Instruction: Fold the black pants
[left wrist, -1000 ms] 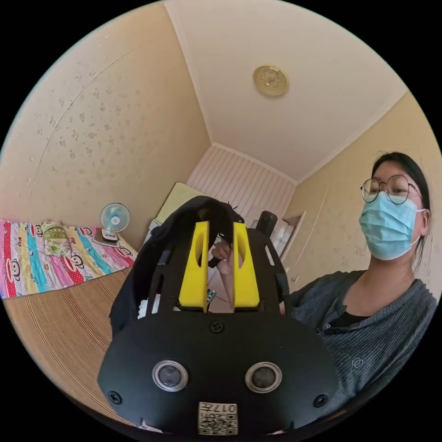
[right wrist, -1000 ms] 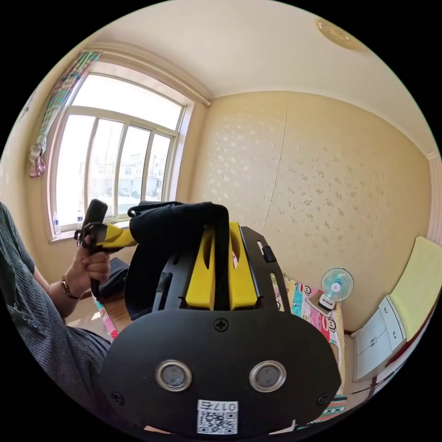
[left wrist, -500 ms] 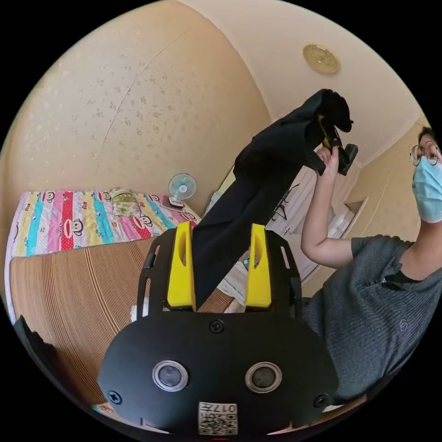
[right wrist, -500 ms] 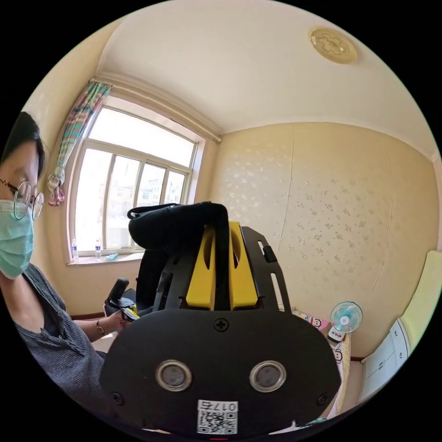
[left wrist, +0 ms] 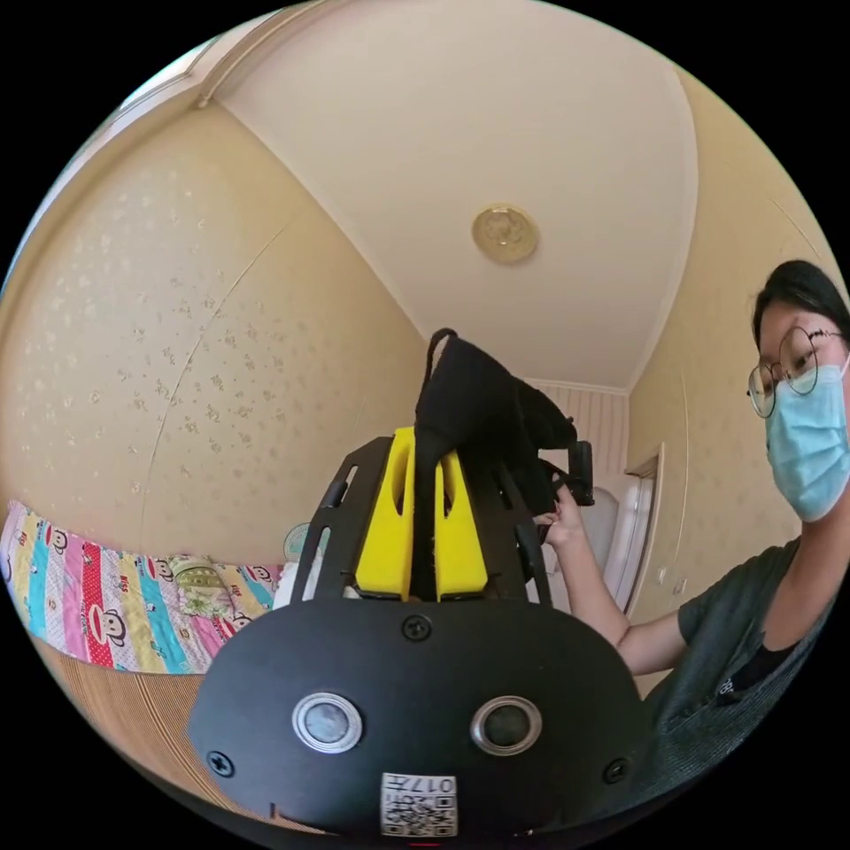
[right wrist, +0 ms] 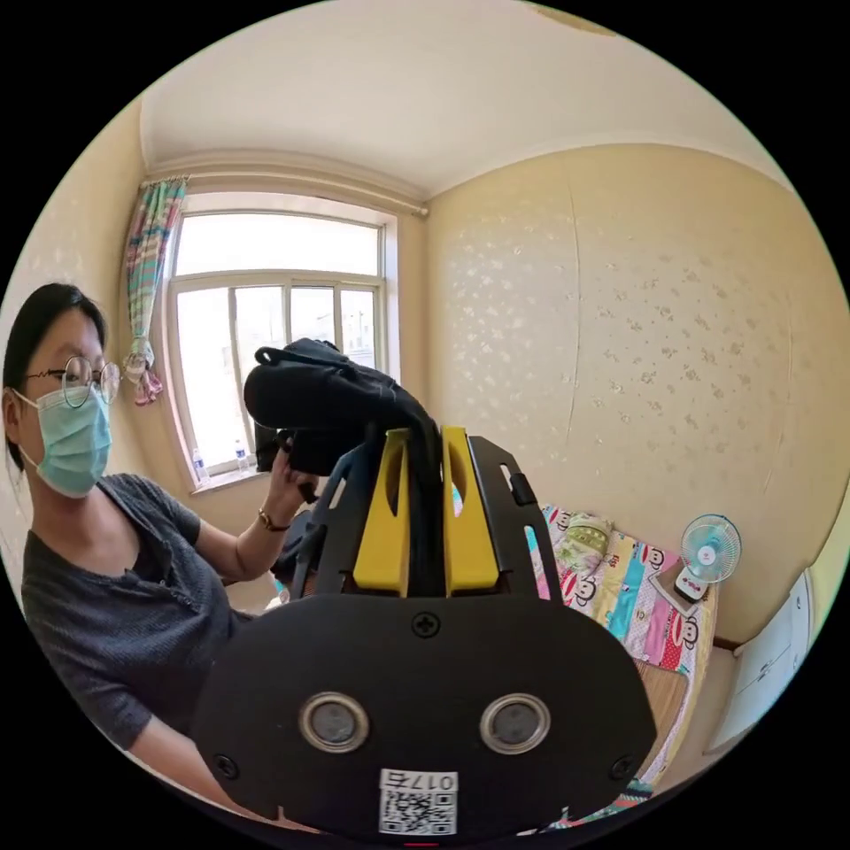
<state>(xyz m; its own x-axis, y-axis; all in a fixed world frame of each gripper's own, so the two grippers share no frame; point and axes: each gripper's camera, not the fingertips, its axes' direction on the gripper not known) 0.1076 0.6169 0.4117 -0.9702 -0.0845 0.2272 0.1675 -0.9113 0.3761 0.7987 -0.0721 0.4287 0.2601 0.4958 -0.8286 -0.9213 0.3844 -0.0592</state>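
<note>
Left gripper view: the left tool (left wrist: 423,496), pointed toward the ceiling, clamps the black pants (left wrist: 474,416) between nearly closed jaws.

Right gripper view: the right tool (right wrist: 425,482), likewise raised, pinches the pants (right wrist: 319,394); a bent arm (right wrist: 235,549) reaches beside.

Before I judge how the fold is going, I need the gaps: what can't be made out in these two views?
- Left gripper view: the black pants bunch above the left gripper; the gripper body hides whatever hangs below.
- Right gripper view: the pants pinched in the right gripper drop behind its body; legs, hems and fold lines are hidden.
- Right gripper view: the person's hand sits partly behind the bunched cloth.
</note>
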